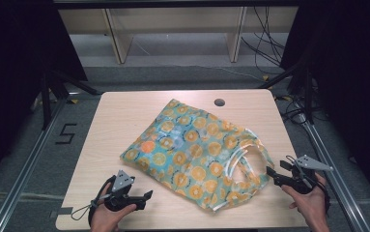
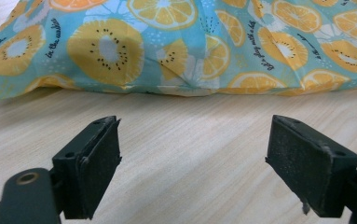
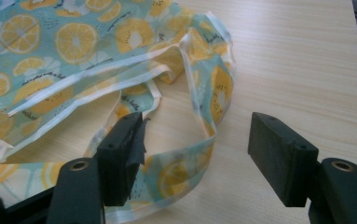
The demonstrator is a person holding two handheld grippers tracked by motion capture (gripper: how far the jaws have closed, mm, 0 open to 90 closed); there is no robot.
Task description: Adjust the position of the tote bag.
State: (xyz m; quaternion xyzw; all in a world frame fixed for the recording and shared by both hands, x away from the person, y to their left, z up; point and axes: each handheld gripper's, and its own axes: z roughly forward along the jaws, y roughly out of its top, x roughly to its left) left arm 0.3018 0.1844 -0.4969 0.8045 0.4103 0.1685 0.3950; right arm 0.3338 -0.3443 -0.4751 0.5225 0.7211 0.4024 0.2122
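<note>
A teal tote bag printed with orange and kiwi slices lies flat across the middle of the light wooden table, its handles toward the near right. My left gripper rests near the front left edge, open, its jaws pointing at the bag's near side with bare wood between. My right gripper is open at the bag's right edge. In the right gripper view, a looped handle strap lies on the table between its jaws, and the left fingertip sits over the fabric.
A round cable hole sits at the table's far edge. Wooden frame legs and loose cables are on the floor beyond. Metal rails run along both sides of the table. Bare wood lies left of the bag.
</note>
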